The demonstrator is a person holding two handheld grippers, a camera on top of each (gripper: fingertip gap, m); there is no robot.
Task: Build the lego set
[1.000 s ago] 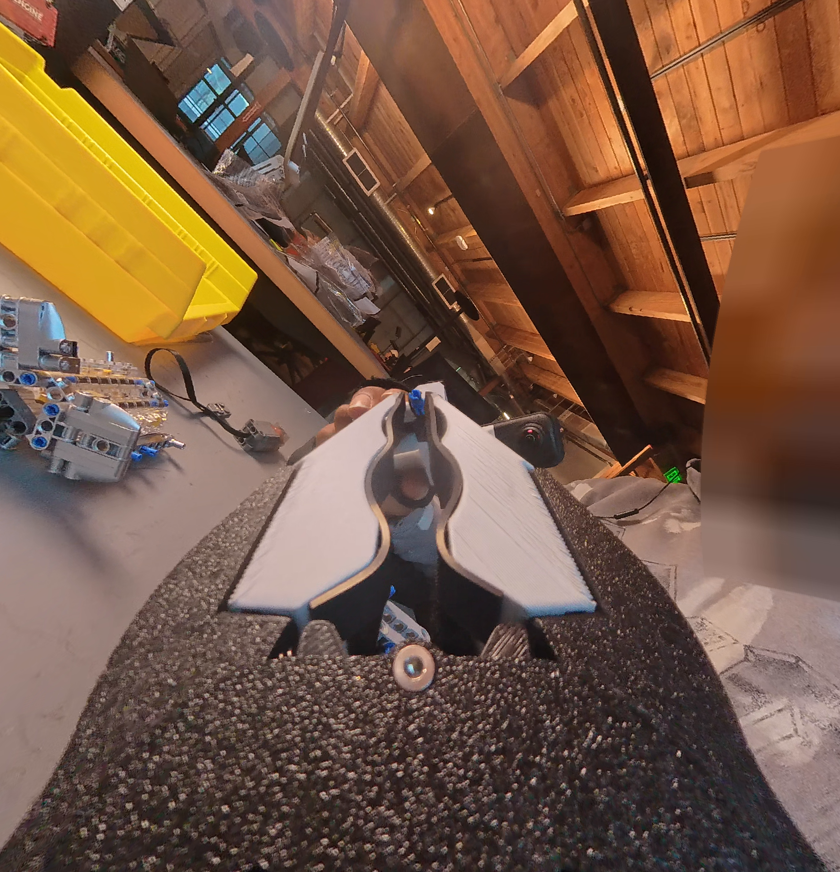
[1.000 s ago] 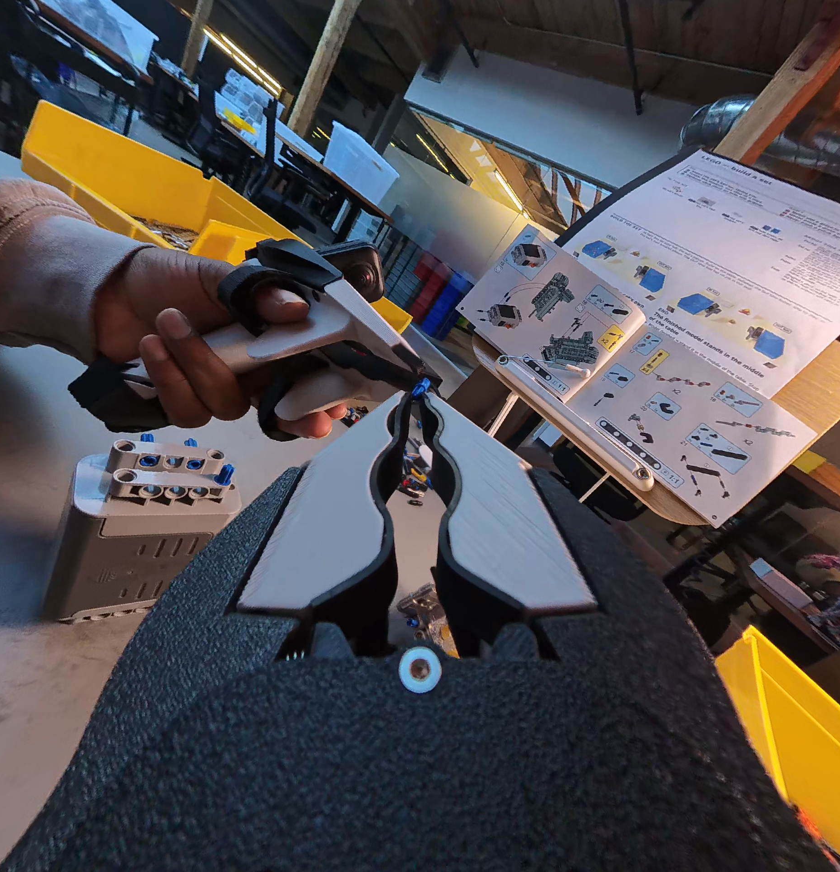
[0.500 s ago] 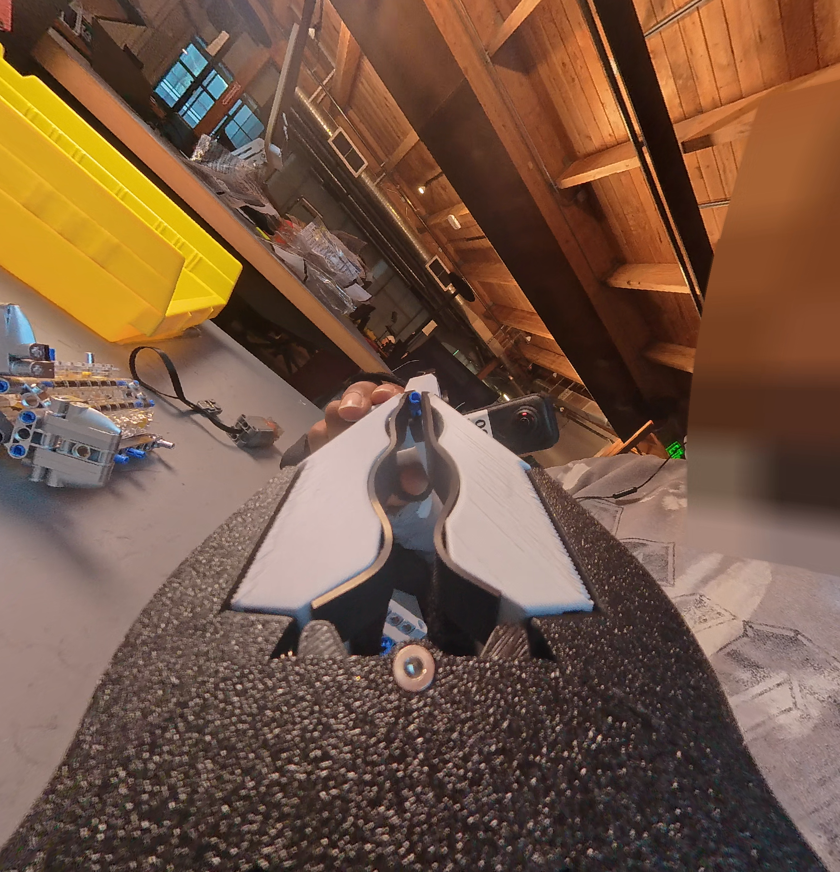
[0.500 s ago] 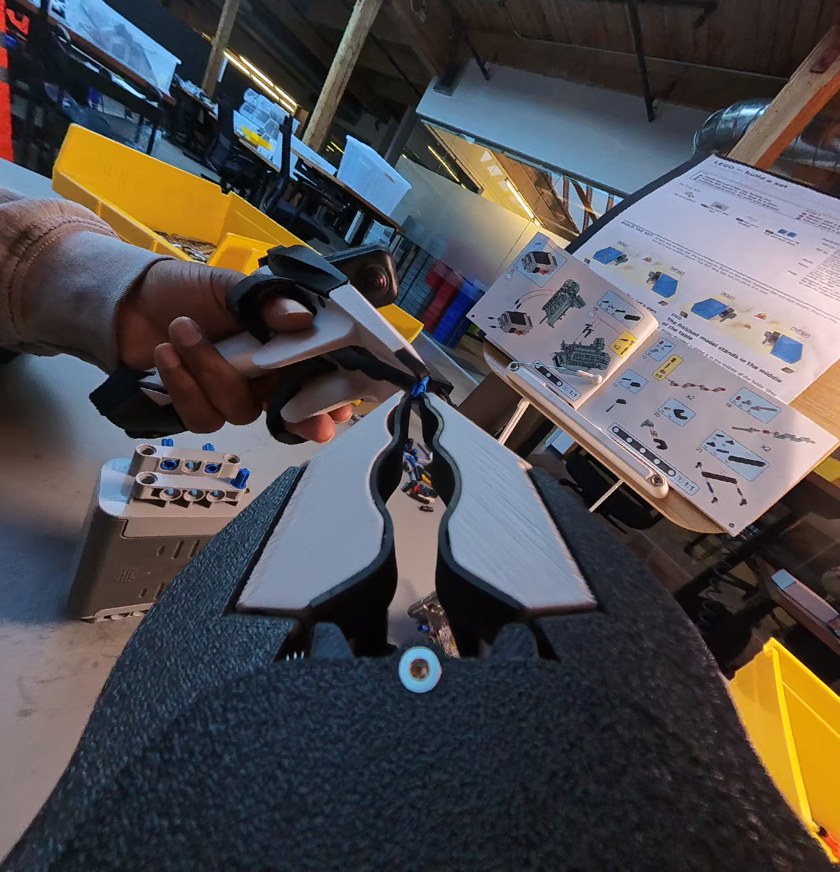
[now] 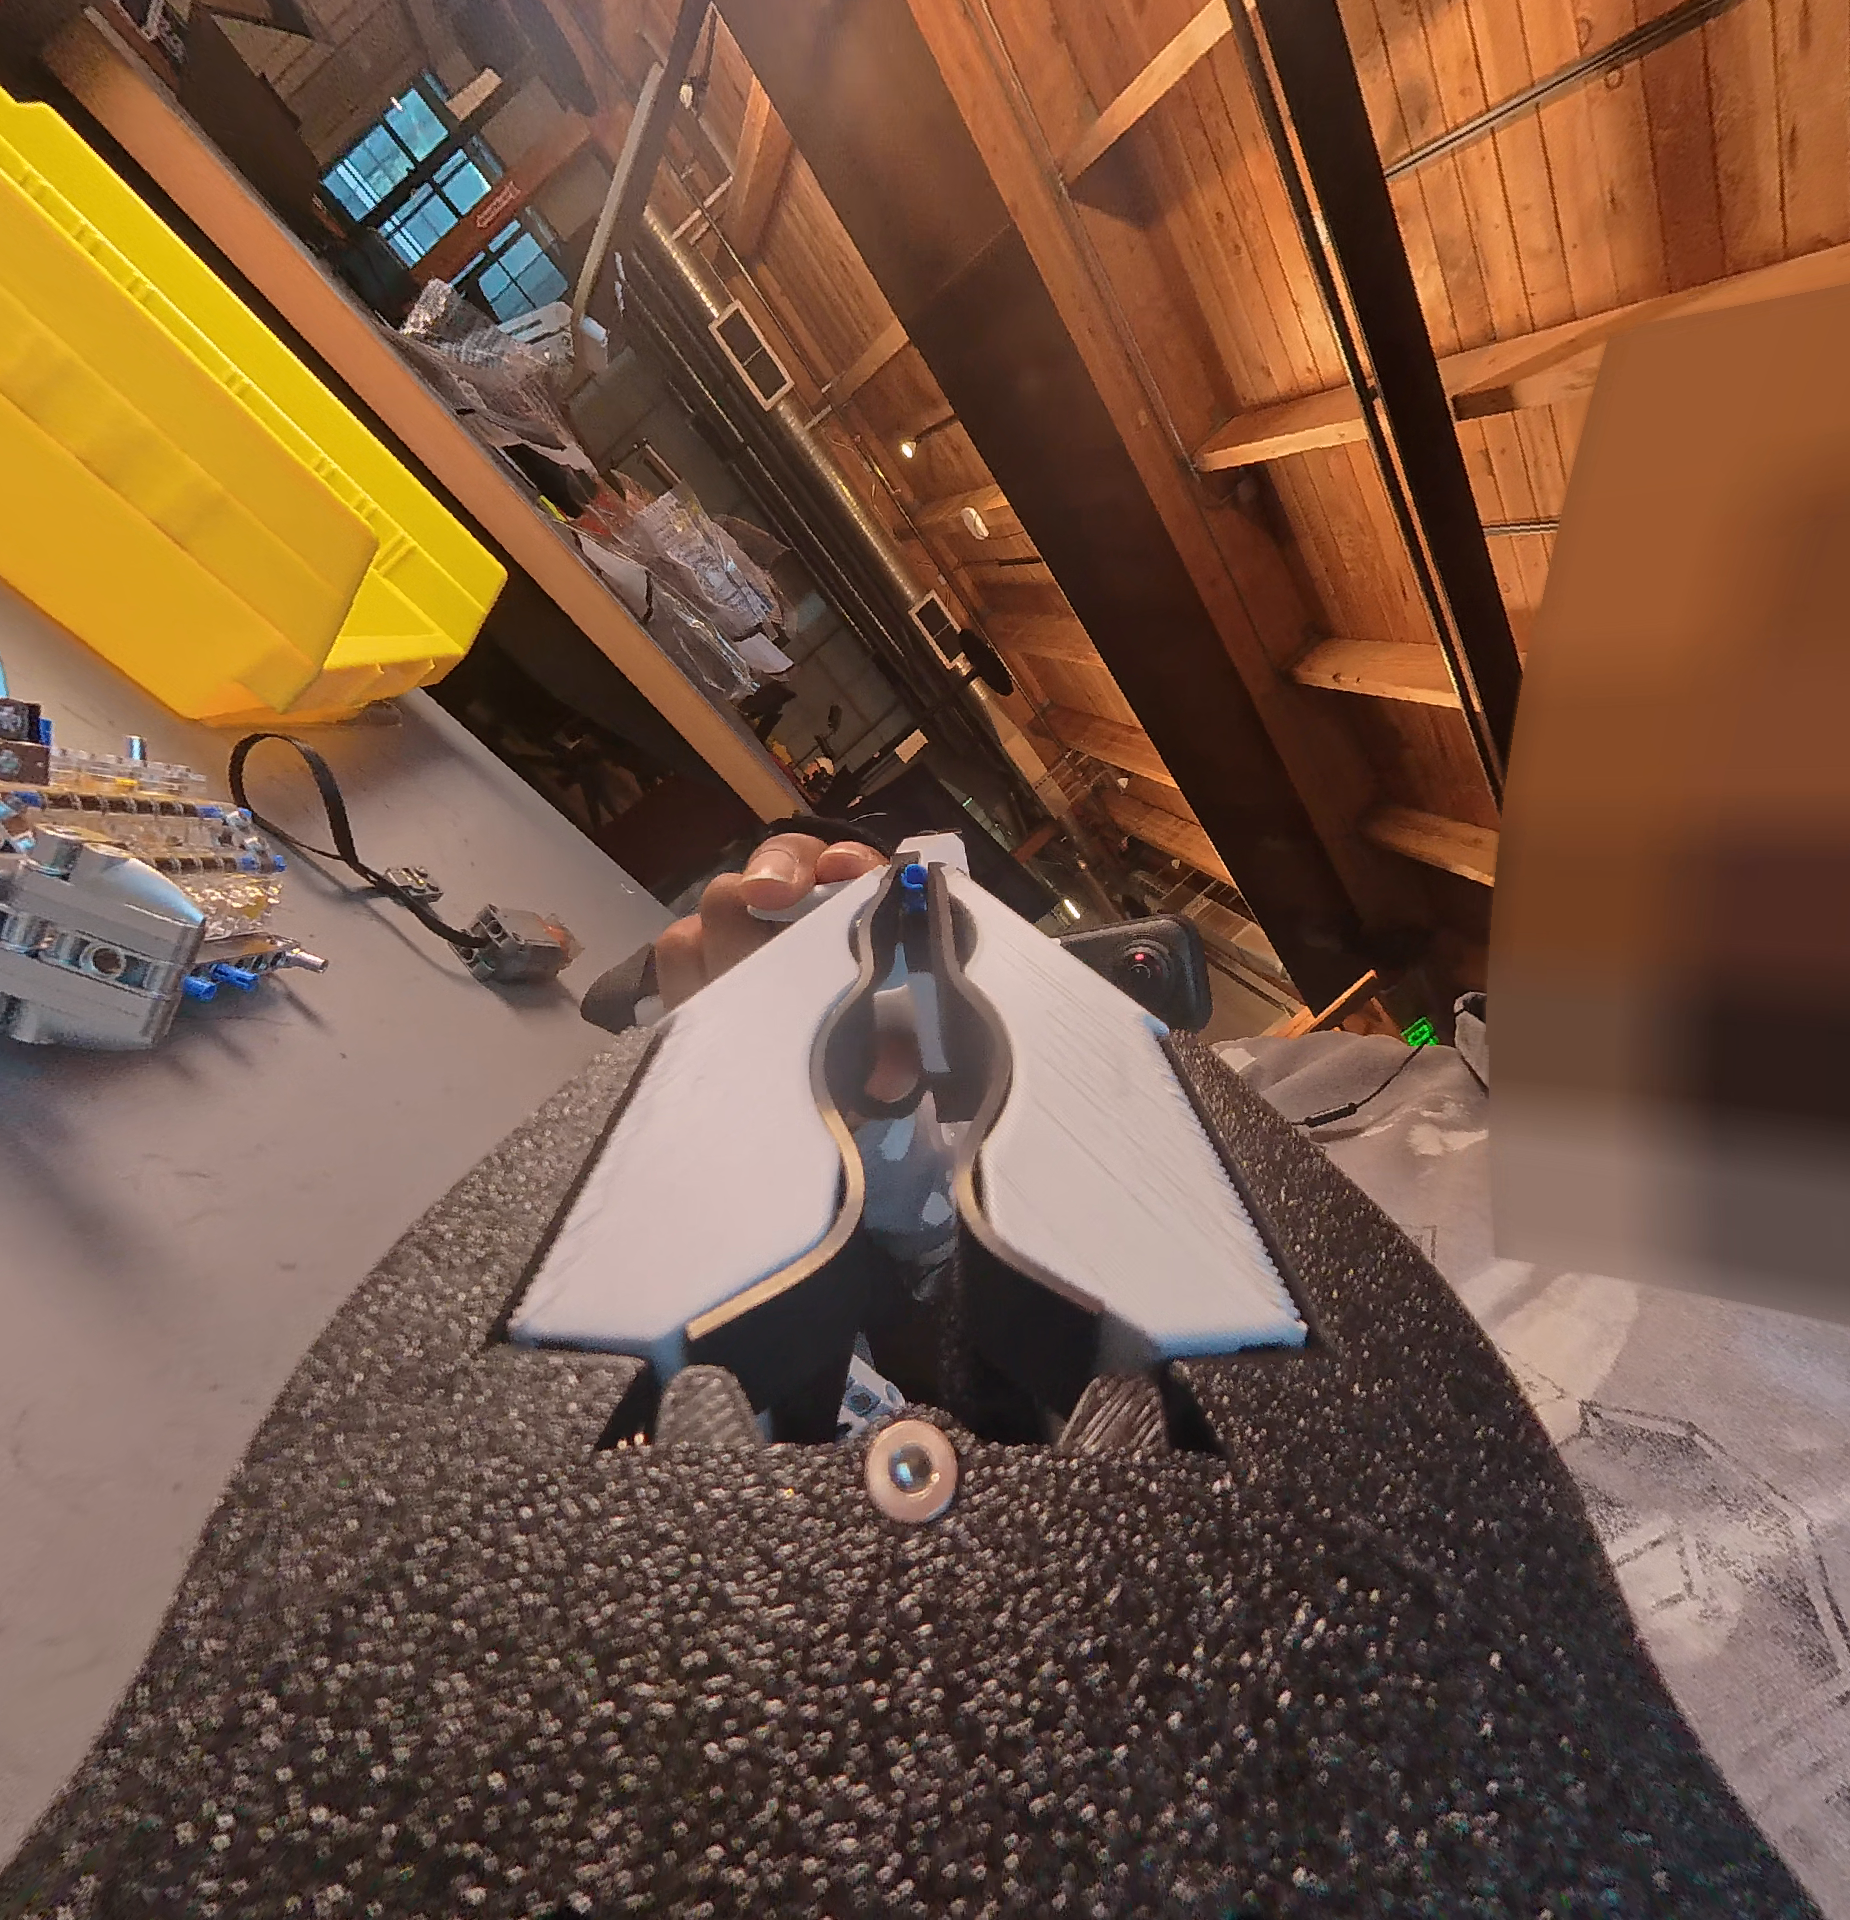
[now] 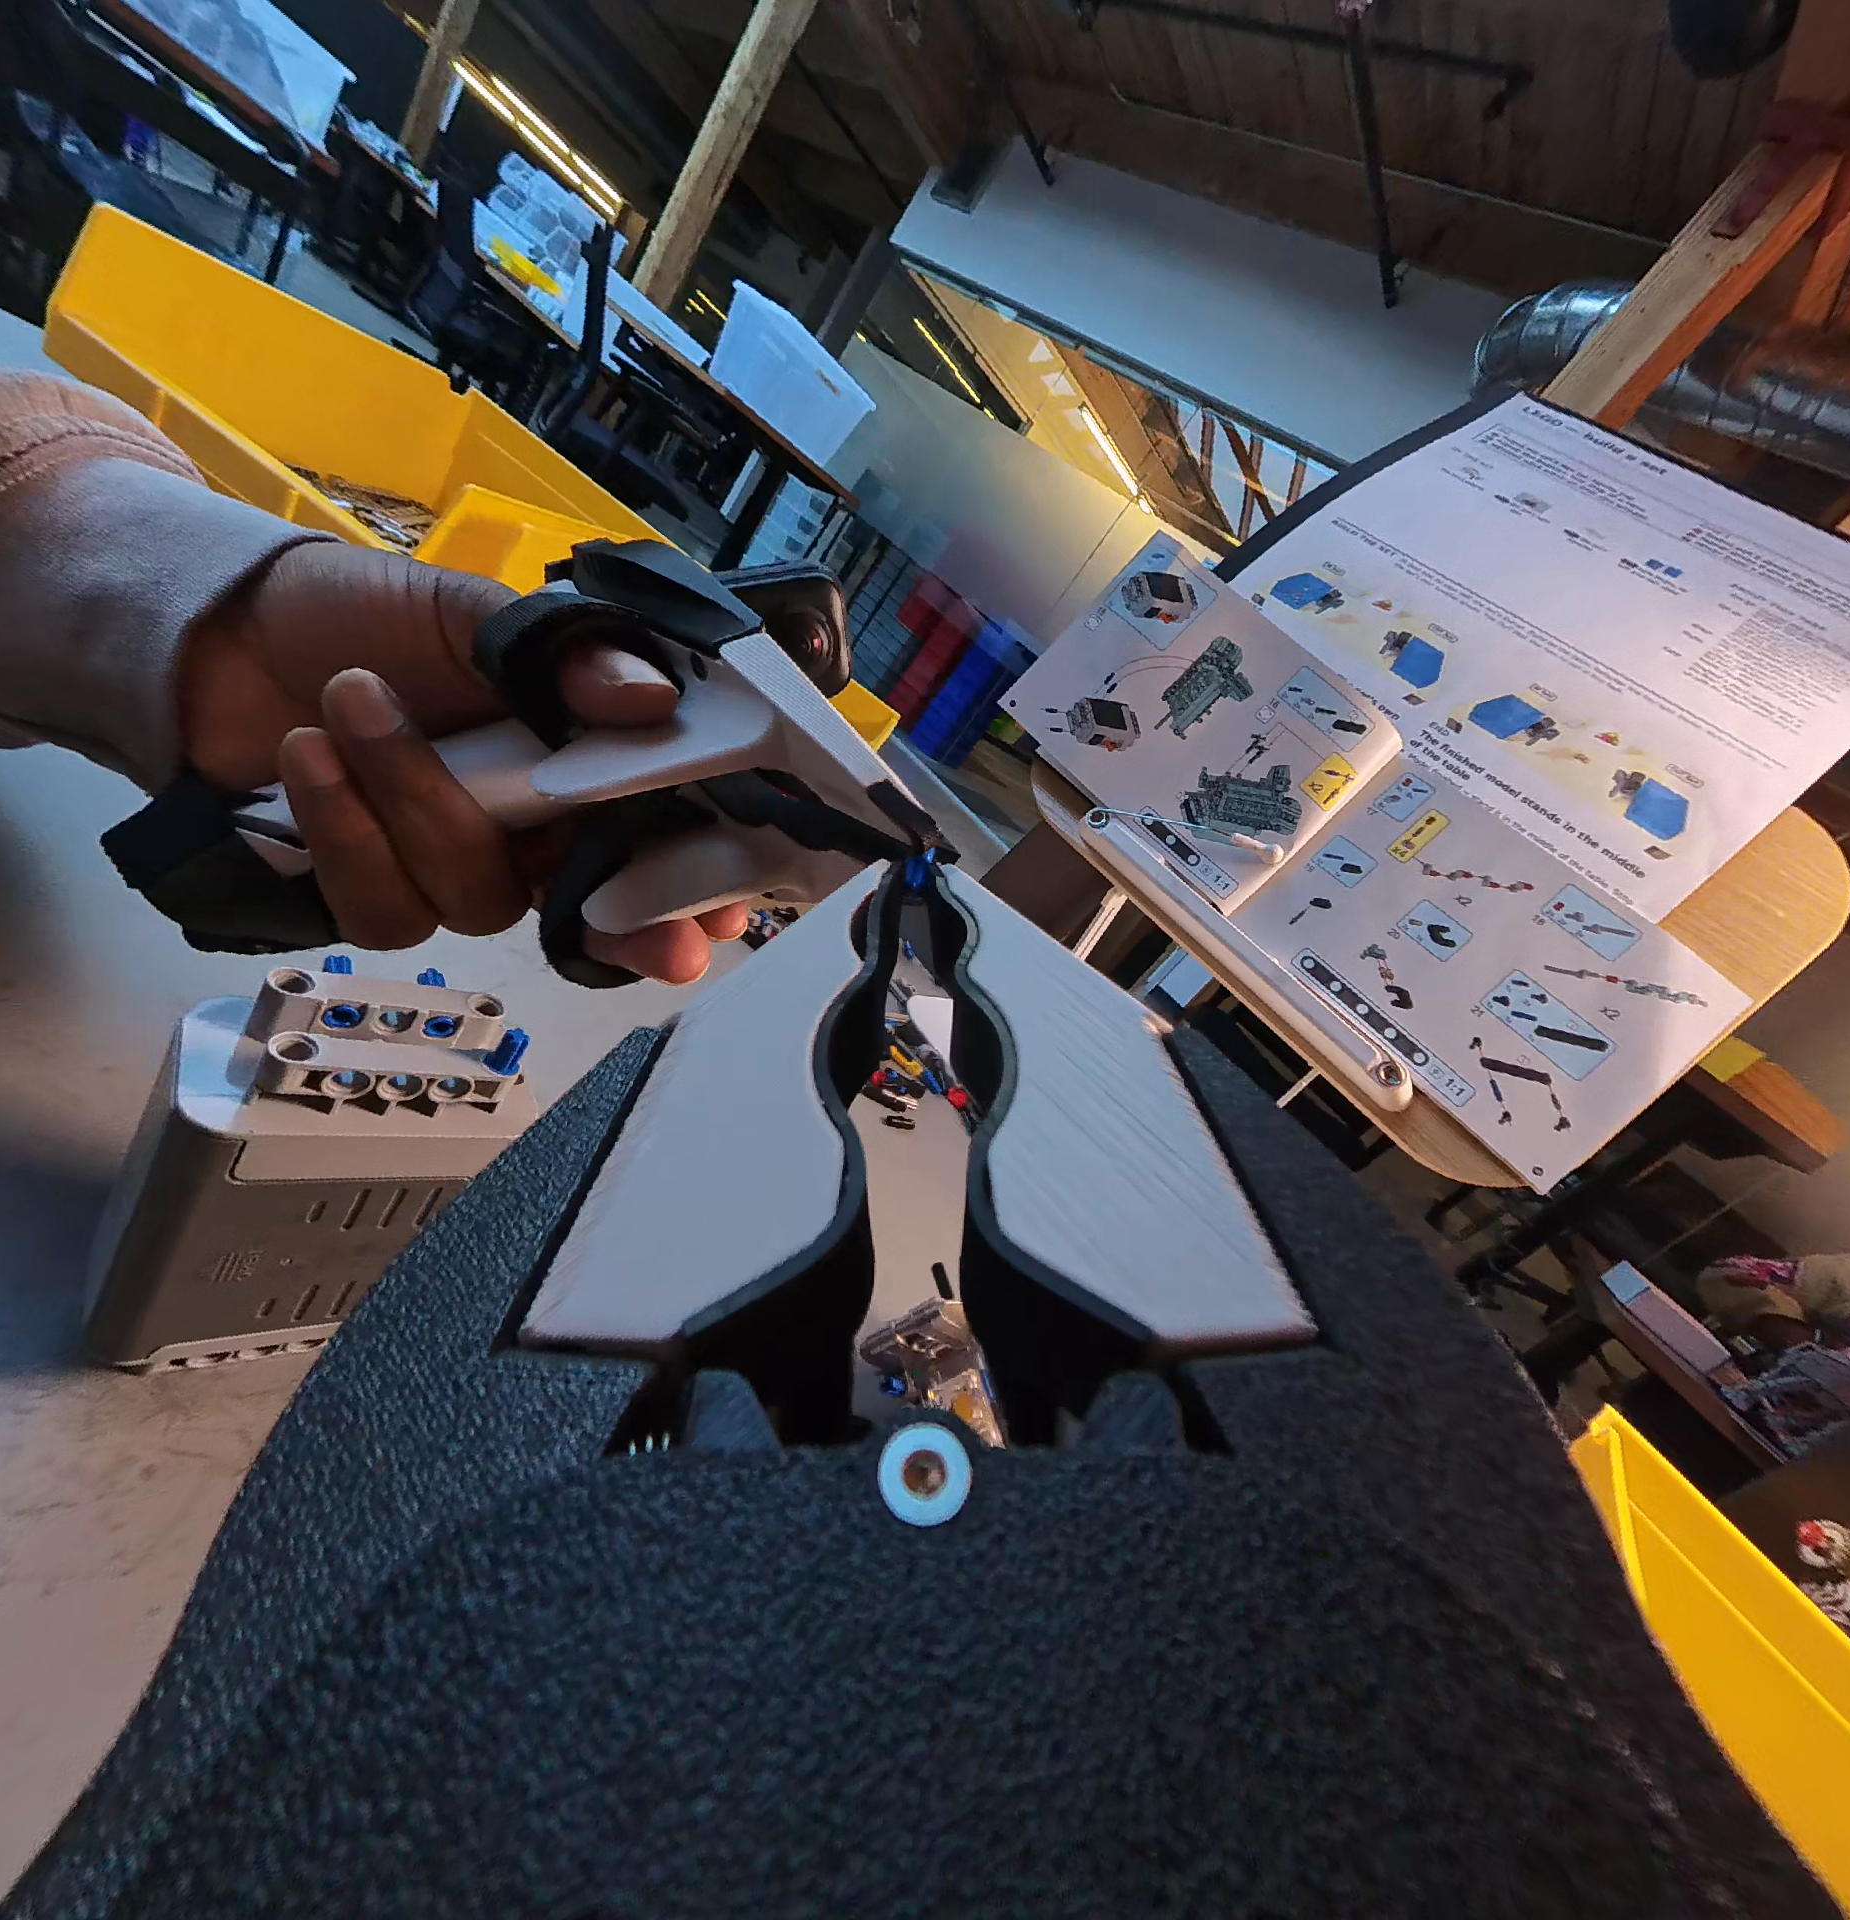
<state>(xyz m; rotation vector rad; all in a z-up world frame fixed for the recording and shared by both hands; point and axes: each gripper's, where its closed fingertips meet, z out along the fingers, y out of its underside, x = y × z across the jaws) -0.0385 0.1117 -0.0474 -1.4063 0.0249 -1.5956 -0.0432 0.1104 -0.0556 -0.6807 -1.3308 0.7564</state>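
You held both grey two-finger grippers — left [image 5: 913, 902] and right [image 6: 916, 871] — closed tip-to-tip on one small blue plastic pin [image 6: 914, 869] at centre frame; steady, aligned tips served you best.

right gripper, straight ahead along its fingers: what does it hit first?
The right gripper is pinching a small blue pin, and the left gripper tip meets that same pin head-on. Going straight on, it would likely press into the left gripper's fingertips first; any gap between them is too small to judge.
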